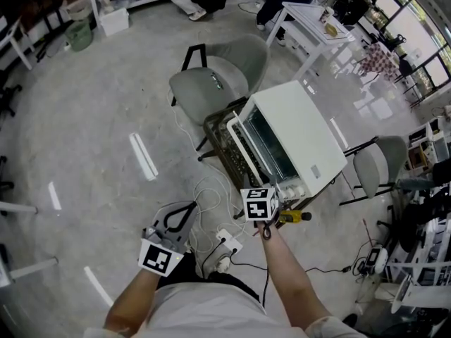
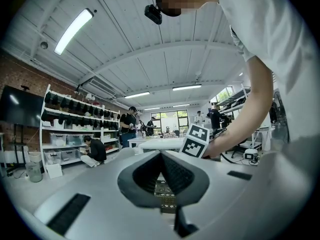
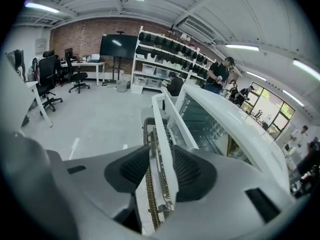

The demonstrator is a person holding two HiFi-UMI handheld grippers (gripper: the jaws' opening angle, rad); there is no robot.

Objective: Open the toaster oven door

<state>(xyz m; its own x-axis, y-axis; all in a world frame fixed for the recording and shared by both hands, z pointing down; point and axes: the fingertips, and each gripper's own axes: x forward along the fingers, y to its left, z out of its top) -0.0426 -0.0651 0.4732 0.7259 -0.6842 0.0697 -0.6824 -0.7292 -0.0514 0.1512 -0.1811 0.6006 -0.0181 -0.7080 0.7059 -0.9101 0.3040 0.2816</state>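
A white toaster oven (image 1: 306,136) stands on a wire stand (image 1: 220,138); its glass door (image 3: 200,121) faces left in the head view. My right gripper (image 1: 268,194) is at the near end of the door's white handle bar (image 3: 161,129). In the right gripper view the bar runs between the jaws of the right gripper (image 3: 161,168): the right pad lies against it and a gap shows at the left pad. The door looks slightly ajar at the top. My left gripper (image 1: 179,215) hangs low at the left, away from the oven, tips together and holding nothing (image 2: 161,171).
A grey chair (image 1: 211,83) stands behind the stand, and another (image 1: 377,164) to the right. A power strip and white cables (image 1: 225,246) lie on the floor by my feet. A yellow-handled tool (image 1: 293,217) sits under the oven's near corner. A white table (image 1: 310,20) stands at the back.
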